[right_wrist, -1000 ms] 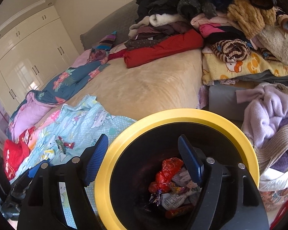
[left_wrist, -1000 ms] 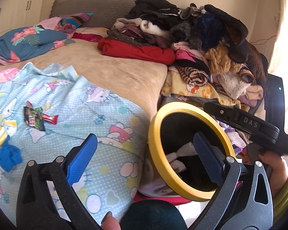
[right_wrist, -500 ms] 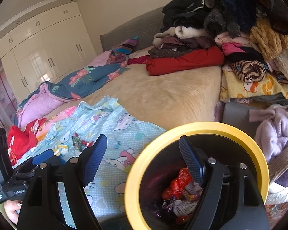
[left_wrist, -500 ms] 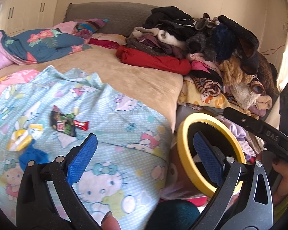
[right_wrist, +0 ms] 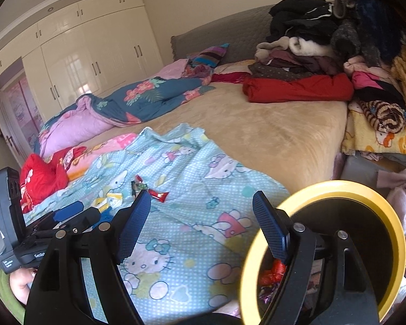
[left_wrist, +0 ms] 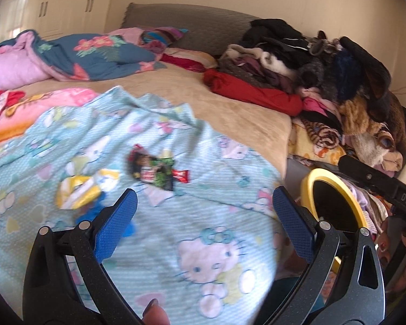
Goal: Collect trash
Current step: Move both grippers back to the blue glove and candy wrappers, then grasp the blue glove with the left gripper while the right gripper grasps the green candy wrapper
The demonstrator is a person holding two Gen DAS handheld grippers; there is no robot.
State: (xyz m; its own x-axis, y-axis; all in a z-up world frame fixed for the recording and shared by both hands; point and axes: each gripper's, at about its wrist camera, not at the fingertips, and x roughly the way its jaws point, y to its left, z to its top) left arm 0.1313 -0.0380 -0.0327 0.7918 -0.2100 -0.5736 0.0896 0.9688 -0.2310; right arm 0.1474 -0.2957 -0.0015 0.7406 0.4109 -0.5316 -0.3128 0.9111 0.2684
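A: Left wrist view first. What do the tongs show?

B: The left gripper (left_wrist: 204,211) is released, its blue pads spread wide with nothing between them. It hangs above the light blue cartoon-cat blanket (left_wrist: 159,216) spread over the bed (left_wrist: 230,103).

A: And the trash?

B: Ahead of the pads, on the blanket, lies a dark snack wrapper (left_wrist: 152,172) with a small red wrapper (left_wrist: 180,175) touching its right end. To the left sits a crumpled yellow and white wrapper (left_wrist: 77,191), with a blue scrap (left_wrist: 94,211) just below it, partly hidden by the left finger. This view is blurred, so finer print is unreadable.

A: The bin?

B: The yellow-rimmed black bin (left_wrist: 335,203) stands off the bed's right edge, past the right finger. The right gripper's black body crosses above it.

A: Now the right wrist view.

B: The right gripper (right_wrist: 201,216) is also released and empty, poised over the same blanket (right_wrist: 203,216). The bin (right_wrist: 338,189) is at lower right, the right finger overlapping its rim; red wrappers (right_wrist: 270,273) lie inside.

A: The trash on the bed?

B: The dark wrapper (right_wrist: 138,185) and red wrapper (right_wrist: 159,195) lie just beyond the left finger, the yellow and white one (right_wrist: 111,200) left of them. The left gripper (right_wrist: 75,214) shows at lower left, near that wrapper. A clothes pile (right_wrist: 338,54) fills the bed's far right
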